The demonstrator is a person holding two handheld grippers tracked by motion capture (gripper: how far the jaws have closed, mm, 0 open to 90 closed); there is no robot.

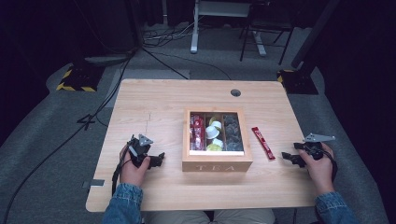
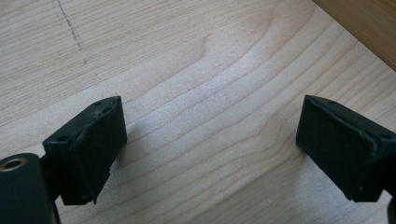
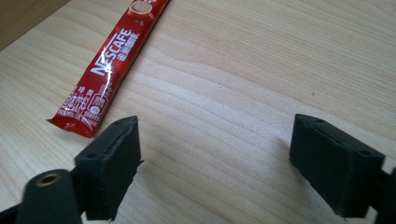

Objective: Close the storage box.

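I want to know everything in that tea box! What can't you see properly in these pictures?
- Tea box contents, high view: too small to identify; the red, yellow-white and dark items stay unclear.
- Red Nescafe stick, right gripper view: far end cut off by the top edge.
- Tea box, left gripper view: just a corner, cut off by the frame edge.

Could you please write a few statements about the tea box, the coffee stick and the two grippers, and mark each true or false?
1. The red Nescafe stick lies inside the wooden tea box. False: it lies on the table, right of the box.
2. The left gripper is open. True.
3. The right gripper is shut on the stick. False: it is open and empty.
4. The box has three compartments. True.
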